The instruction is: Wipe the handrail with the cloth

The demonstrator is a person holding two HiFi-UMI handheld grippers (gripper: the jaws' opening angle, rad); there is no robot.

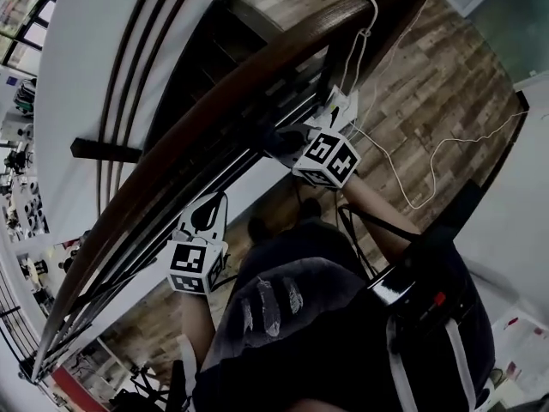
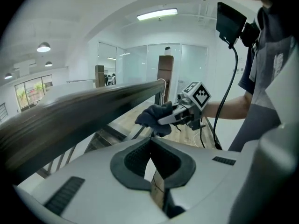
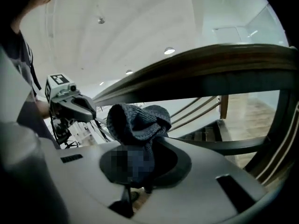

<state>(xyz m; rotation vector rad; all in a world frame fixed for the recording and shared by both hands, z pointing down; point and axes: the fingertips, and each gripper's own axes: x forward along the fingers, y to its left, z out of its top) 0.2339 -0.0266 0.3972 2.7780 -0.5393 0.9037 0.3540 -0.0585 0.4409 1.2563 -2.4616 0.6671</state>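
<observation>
The dark wooden handrail (image 1: 214, 110) runs from lower left to upper right across the head view. My right gripper (image 1: 287, 140) is shut on a dark grey knitted cloth (image 3: 138, 120), held just below and beside the rail (image 3: 210, 71). The cloth bunches up above the jaws. Whether it touches the rail I cannot tell. My left gripper (image 1: 208, 202) is lower along the rail, under it, its jaws together with nothing between them (image 2: 150, 141). From there the right gripper (image 2: 187, 108) and the cloth (image 2: 156, 118) show ahead, next to the rail (image 2: 93, 111).
Thin metal bars (image 1: 171, 221) run under the rail. Beyond it are dark stair treads (image 1: 214, 50) and a white wall (image 1: 94, 75). A white cable (image 1: 412, 170) lies on the wood floor (image 1: 437, 101). The person's torso and a dark bag (image 1: 429, 316) fill the lower right.
</observation>
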